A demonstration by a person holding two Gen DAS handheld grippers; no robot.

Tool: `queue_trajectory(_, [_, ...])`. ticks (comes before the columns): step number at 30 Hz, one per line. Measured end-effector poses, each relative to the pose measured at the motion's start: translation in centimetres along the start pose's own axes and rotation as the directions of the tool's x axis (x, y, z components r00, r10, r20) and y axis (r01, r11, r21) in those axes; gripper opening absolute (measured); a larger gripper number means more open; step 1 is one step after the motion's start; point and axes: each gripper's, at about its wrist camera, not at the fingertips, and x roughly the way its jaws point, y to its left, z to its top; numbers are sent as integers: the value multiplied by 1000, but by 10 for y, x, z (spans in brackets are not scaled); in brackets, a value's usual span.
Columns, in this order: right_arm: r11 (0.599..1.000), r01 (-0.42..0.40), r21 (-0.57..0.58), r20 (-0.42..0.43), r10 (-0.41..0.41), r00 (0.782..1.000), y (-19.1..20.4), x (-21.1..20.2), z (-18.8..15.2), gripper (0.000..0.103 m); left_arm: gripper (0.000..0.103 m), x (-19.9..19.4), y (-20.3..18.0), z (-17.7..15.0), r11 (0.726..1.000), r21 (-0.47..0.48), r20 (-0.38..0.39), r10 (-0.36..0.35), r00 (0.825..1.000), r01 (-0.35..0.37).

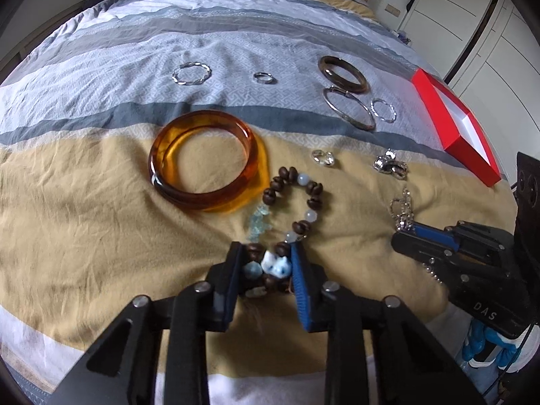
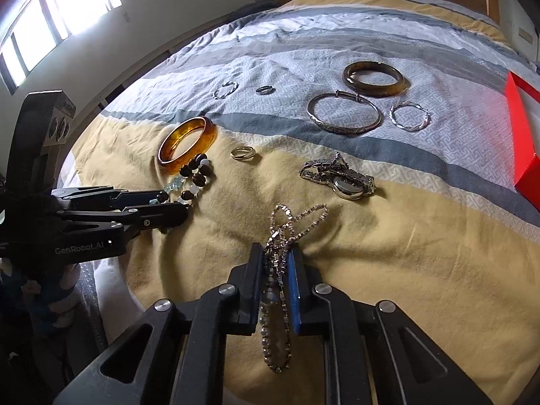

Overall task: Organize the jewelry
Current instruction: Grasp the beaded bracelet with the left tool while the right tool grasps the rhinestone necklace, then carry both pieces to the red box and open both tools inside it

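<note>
The beaded bracelet (image 1: 293,202) is clamped at its near end by the left gripper (image 1: 266,263), w/ the rest of it draped on the bedspread (image 1: 84,219) against the amber bangle (image 1: 206,158). A silver chain (image 2: 287,233) is pinched by the right gripper (image 2: 275,263); a pearl strand appears caught too, though blurred. Beyond lie a watch (image 2: 341,177), a ring (image 2: 243,152) & a red box (image 1: 455,125).
</note>
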Motion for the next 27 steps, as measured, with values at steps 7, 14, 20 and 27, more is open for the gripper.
queue_trajectory(7, [999,-35,40,18,34,999,7,-24,-9,13,20,-20,-5,-7,999,-32,14,8,1000,-8])
queue_trajectory(14, [997,-49,53,71,45,997,19,-66,-19,13,10,-57,-18,-17,999,-36,52,2,999,0])
queue_trajectory(20, [996,-33,83,133,22,991,11,-106,-26,13,10,-86,-42,-12,1000,4,100,-18,995,18])
queue_trajectory(27, [993,21,118,204,-45,978,-23,-154,-28,13,10,-106,-103,21,991,112,162,-92,983,74])
